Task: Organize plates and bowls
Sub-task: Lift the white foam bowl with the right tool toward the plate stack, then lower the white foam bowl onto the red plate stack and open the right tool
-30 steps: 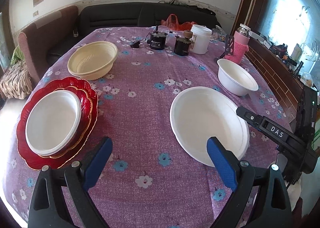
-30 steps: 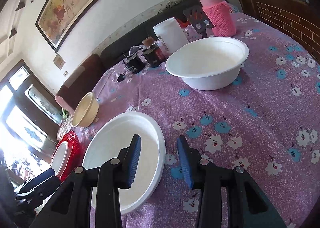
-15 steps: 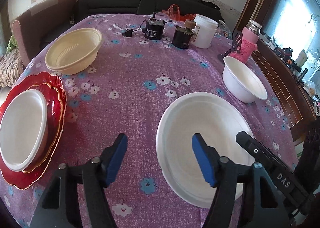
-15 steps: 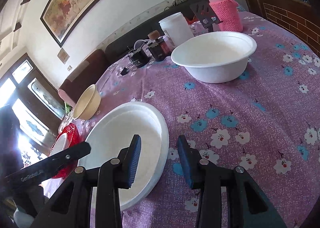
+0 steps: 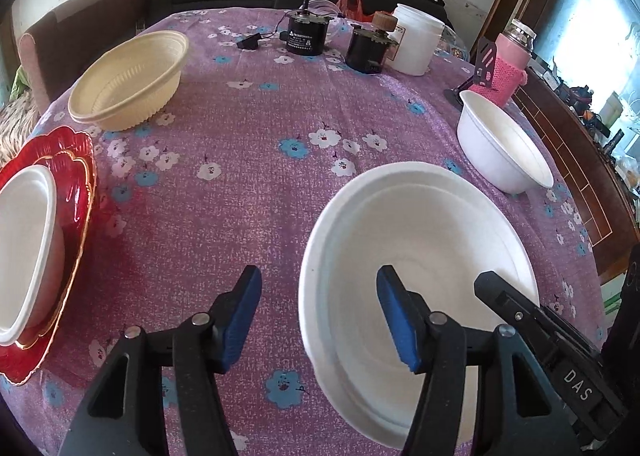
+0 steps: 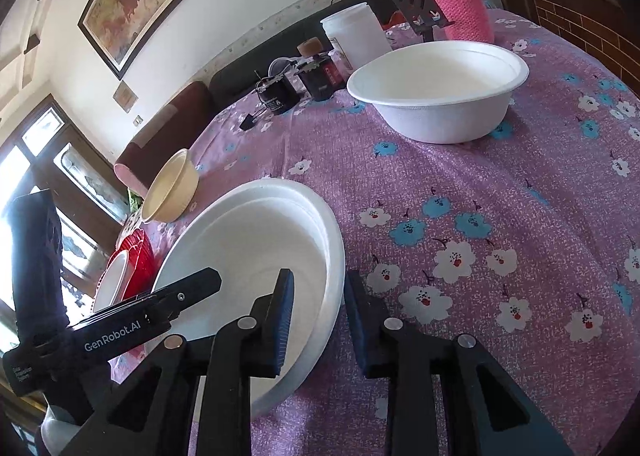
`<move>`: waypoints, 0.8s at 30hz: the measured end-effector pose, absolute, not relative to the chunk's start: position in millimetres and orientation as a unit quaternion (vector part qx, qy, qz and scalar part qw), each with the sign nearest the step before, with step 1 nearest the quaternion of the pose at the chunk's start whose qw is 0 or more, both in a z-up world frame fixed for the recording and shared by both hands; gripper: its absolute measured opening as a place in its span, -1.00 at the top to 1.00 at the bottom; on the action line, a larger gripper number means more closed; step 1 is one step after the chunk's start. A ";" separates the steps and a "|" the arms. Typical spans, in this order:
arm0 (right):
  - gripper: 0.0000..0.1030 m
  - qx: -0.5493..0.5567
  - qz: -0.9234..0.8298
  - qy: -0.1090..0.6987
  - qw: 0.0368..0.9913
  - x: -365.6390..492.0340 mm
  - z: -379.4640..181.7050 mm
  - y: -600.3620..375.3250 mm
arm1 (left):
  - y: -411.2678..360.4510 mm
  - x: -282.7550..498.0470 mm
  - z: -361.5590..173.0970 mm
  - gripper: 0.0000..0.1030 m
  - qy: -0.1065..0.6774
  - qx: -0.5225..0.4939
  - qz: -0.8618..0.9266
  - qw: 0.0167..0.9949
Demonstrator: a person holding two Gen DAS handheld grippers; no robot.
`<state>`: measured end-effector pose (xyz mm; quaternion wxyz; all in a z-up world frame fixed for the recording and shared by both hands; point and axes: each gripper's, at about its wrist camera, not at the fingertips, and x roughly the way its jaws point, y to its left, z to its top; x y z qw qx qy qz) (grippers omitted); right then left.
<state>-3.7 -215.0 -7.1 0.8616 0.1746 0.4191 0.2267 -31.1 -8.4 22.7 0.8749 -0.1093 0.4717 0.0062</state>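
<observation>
Count on purple floral tablecloth (image 5: 248, 192): two white plates, two bowls, red scalloped plates stacked (two rims visible). Large white plate (image 5: 420, 240) sits under both grippers. Left gripper (image 5: 320, 316) wide apart, straddling that plate's left rim: one blue pad outside over cloth, one inside over the plate, neither visibly touching it. Right gripper (image 6: 316, 312) narrower but parted, straddling the plate's right rim, not clamped. White bowl (image 6: 438, 90) ahead of right gripper. Cream bowl (image 5: 128, 80) ahead-left of left gripper. Red stack (image 5: 60, 192) far left, carrying the second white plate (image 5: 24, 248). Beyond: two black motors (image 5: 306, 34), white jar (image 5: 416, 40), pink flask (image 5: 508, 60).
</observation>
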 end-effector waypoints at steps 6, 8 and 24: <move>0.74 0.169 0.226 0.418 0.863 -3.7 -7.0 -213.4 | -22.3 -30.6 21.5 0.09 0.477 -0.098 -0.008 0.873; 0.77 0.163 0.225 0.414 0.867 -4.5 -5.6 -211.4 | -30.2 -30.8 20.0 0.51 0.478 -0.075 -0.004 0.875; 0.79 0.186 0.268 0.402 0.856 -37.6 31.4 -179.9 | 18.8 -100.8 94.4 0.51 0.387 -0.090 0.027 0.917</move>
